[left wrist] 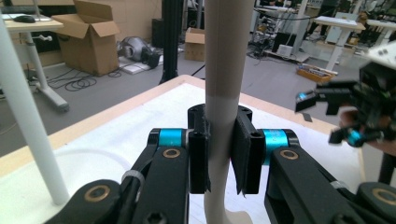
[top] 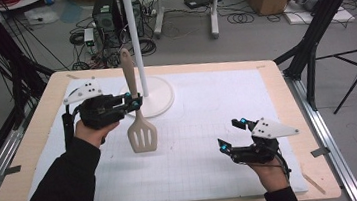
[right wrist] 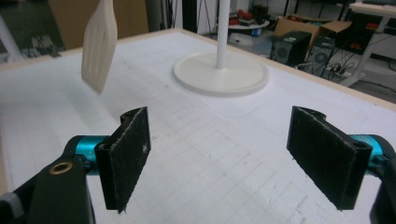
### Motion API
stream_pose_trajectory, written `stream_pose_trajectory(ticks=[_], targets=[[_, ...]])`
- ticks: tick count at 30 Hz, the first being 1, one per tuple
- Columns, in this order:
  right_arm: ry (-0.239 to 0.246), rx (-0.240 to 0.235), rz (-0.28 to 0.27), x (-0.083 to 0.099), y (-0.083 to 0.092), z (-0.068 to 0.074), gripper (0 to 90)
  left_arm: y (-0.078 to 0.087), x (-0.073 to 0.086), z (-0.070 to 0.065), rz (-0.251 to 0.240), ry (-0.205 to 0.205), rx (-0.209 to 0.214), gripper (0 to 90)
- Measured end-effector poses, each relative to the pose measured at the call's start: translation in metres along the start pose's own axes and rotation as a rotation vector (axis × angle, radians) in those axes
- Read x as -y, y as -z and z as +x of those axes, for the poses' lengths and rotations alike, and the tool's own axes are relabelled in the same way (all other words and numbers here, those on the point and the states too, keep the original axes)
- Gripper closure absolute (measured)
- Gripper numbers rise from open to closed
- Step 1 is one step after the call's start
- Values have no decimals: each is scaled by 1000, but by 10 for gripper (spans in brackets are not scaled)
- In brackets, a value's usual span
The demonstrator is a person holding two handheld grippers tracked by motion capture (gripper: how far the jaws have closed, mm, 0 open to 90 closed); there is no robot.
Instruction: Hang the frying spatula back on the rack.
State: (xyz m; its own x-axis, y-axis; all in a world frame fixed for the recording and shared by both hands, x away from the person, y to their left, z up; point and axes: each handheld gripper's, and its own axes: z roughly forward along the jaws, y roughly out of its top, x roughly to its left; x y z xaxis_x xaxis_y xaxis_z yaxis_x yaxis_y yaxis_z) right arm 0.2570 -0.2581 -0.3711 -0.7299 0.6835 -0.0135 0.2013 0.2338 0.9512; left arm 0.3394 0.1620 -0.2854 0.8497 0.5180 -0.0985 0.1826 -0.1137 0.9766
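A beige slotted spatula [top: 141, 129] hangs upright over the white mat, blade down and handle up. My left gripper [top: 136, 104] is shut on its handle just above the blade. In the left gripper view both pads clamp the spatula's handle [left wrist: 223, 70] at my left gripper [left wrist: 223, 158]. My right gripper [top: 232, 134] sits low over the mat at the right, open and with nothing between its jaws. In the right gripper view the wide-apart jaws of my right gripper [right wrist: 229, 158] face the mat, and the spatula's blade [right wrist: 99, 46] hangs at the upper left.
A white stand with a round base [top: 158, 97] and a thin pole [top: 134, 34] rises at the back middle of the mat [top: 203, 118], just behind the spatula. The wooden table's edge [top: 35, 140] frames the mat. Boxes, cables and tripod legs lie on the floor beyond.
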Motion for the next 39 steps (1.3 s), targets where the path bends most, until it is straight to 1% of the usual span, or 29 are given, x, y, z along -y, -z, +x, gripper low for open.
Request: stream_pose_trajectory(ticks=[2, 3, 4, 5, 6, 7, 8, 10, 11, 13, 14, 15, 16, 17, 18, 19, 20, 21, 22, 23, 24, 28, 30, 31, 34, 35, 36, 37, 39], targets=[[2, -2, 12, 1, -1, 0, 203, -1, -3, 4, 4, 4, -5, 778], [9, -2, 20, 2, -3, 0, 203, -2, -7, 7, 8, 6, -14, 779], [9, -2, 20, 2, -3, 0, 203, -2, -11, 10, 10, 4, -19, 779], [9, -2, 28, 3, -4, 0, 203, -3, -19, 17, 12, 6, -26, 778], [7, -3, 28, 3, -5, 0, 203, -3, -19, 17, 12, 6, -26, 779], [10, -3, 27, 3, -5, 0, 203, -3, -24, 21, 11, 5, -23, 779], [6, -6, 27, 4, -5, 0, 203, -3, -32, 29, 13, 13, -21, 778], [6, -5, 25, 4, -6, -1, 203, -5, -40, 37, 16, 24, -8, 779], [6, -5, 25, 4, -6, -1, 203, -5, -40, 37, 16, 24, -8, 778], [10, -5, 25, 5, -6, -1, 203, -7, -48, 45, 23, 33, 25, 778], [2, -9, 31, 5, -6, -1, 203, -9, -54, 52, 31, 42, 43, 778], [2, -9, 30, 6, -6, -1, 203, -10, -57, 56, 31, 48, 48, 778], [2, -9, 30, 6, -6, -1, 203, -10, -57, 56, 31, 48, 48, 778], [-1, -11, 28, 6, -6, -1, 203, -12, -62, 64, 34, 61, 58, 778], [-1, -11, 28, 6, -6, -1, 203, -12, -62, 64, 34, 61, 58, 778], [-1, -9, 23, 6, -5, -1, 203, -13, -66, 71, 39, 66, 58, 778], [-1, -9, 23, 6, -5, -1, 203, -13, -66, 71, 39, 66, 58, 778], [-7, -9, 27, 6, -5, -1, 203, -14, -70, 77, 44, 77, 64, 778], [-1, -8, 22, 6, -5, -2, 203, -14, -70, 77, 44, 77, 64, 778], [-7, -9, 24, 6, -5, -2, 203, -17, -73, 82, 49, 83, 67, 778], [-7, -9, 24, 6, -5, -2, 203, -17, -73, 82, 49, 83, 67, 778], [-18, -3, 34, 9, -5, -5, 203, -24, -80, 90, 63, 87, 77, 778], [-14, -1, 33, 10, -5, -6, 203, -24, -81, 92, 64, 90, 78, 778], [-22, 0, 33, 10, -4, -6, 203, -26, -83, 94, 65, 97, 81, 778], [-26, 3, 30, 10, -4, -7, 203, -26, -85, 96, 62, 94, 82, 778], [-25, 3, 31, 10, -3, -7, 203, -25, -85, 99, 50, 110, 88, 778], [-25, 3, 31, 10, -3, -7, 203, -25, -85, 99, 50, 110, 88, 778], [-27, 3, 30, 10, -3, -7, 203, -25, -85, 102, 62, 114, 84, 778], [-26, 2, 29, 10, -4, -7, 203, -26, -84, 105, 71, 117, 76, 778]])
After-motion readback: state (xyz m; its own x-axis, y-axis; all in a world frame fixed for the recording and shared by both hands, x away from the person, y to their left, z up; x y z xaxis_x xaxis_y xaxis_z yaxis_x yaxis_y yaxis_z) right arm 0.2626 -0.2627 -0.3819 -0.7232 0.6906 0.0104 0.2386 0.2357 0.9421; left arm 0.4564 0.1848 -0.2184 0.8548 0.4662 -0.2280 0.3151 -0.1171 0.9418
